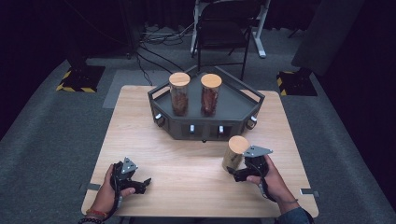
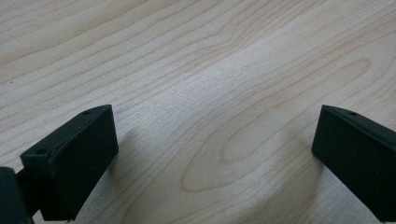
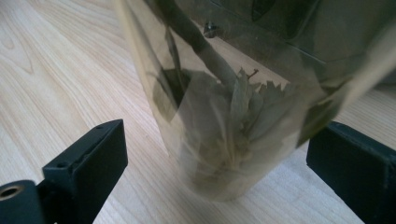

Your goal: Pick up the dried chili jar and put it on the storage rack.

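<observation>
A clear glass jar [image 1: 236,151] with a wooden lid stands on the light wood table [image 1: 177,154] in front of a dark tray. In the right gripper view the jar [image 3: 224,116] holds dried green leaves. It stands between the jaws of my right gripper [image 3: 217,128], with a gap on each side, so the pads do not press it. From above, the right gripper [image 1: 236,172] sits low beside the jar's base. My left gripper [image 1: 144,183] rests near the table's front left. Its jaws [image 2: 215,112] are open over bare wood.
A dark angular tray [image 1: 205,127] stands at the table's far middle and carries two lidded jars [image 1: 179,93] [image 1: 210,93] of brown contents. A folding chair [image 1: 224,28] and cables lie beyond the table. Bare wood lies between the two hands.
</observation>
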The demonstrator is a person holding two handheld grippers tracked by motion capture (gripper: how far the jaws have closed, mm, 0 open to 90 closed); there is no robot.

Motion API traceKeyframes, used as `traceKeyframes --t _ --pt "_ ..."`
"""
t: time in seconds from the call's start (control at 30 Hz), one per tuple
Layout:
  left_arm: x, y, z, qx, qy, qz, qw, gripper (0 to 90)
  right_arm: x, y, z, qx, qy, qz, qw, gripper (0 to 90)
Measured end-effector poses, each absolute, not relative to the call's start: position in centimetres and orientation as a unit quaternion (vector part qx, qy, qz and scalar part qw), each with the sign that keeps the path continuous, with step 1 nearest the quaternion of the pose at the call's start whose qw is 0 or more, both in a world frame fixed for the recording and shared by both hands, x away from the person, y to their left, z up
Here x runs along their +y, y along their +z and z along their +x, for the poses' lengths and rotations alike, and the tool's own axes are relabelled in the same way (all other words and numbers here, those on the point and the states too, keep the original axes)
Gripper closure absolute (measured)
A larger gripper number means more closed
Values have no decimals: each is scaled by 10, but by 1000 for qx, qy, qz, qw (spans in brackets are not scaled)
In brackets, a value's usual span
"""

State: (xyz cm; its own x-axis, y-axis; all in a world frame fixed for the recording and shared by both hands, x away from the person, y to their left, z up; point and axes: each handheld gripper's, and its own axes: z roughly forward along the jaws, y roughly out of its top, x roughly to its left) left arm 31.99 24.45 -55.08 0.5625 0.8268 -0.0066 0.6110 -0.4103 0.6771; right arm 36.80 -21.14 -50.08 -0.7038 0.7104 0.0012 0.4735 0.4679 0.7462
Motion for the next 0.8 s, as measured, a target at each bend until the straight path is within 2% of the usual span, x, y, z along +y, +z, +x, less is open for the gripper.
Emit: traceKeyframes --t 0.33,0.6,0.8 --pt "244 -551 320 437 167 823 323 2 -205 -502 372 833 391 357 160 104" --pt "244 -551 320 437 167 823 323 2 -207 -503 374 817 406 372 173 231" --pt "244 -551 320 437 167 823 323 2 -206 -503 375 815 407 374 174 237"
